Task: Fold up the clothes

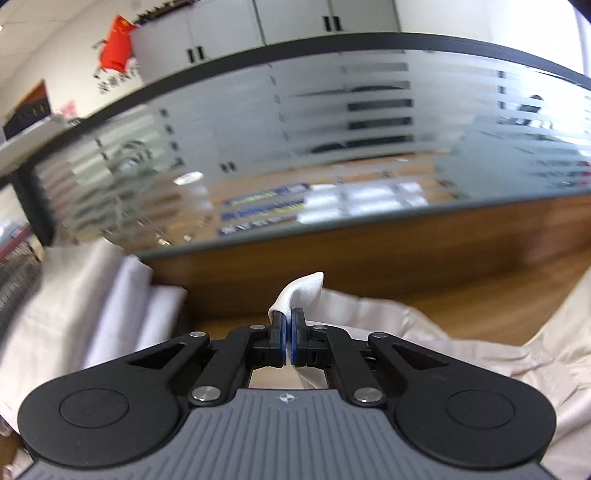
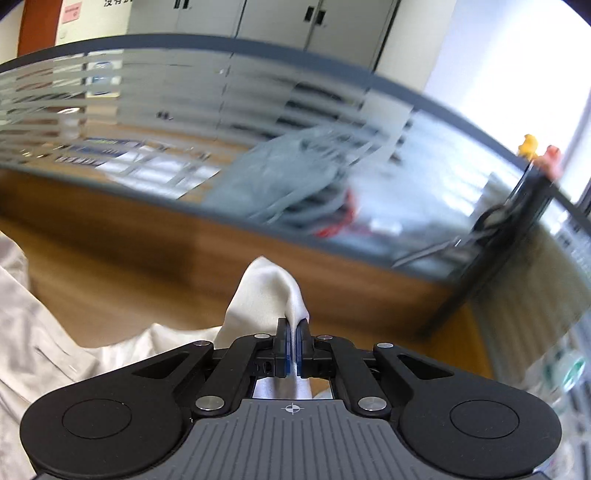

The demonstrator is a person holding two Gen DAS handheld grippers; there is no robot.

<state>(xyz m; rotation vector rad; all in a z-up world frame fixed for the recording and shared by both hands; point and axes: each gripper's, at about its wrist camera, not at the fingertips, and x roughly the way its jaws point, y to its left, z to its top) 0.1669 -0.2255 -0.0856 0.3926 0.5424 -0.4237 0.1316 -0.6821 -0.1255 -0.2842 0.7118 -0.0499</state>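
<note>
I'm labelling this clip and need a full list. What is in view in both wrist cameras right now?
pale garment: one as far as I can tell, off-white, spread on the table, a pinched tip in each gripper
folded cloth: one pile, white, left on the table in the left wrist view
table: one, brown wood
glass partition: one, frosted stripes, dark frame, behind the table
grey bundle: one, blurred, behind the glass
cabinets: several, grey, far wall
red flag: one, on the far wall
left gripper: black, blue pads, shut on the garment
right gripper: black, blue pads, shut on the garment
</note>
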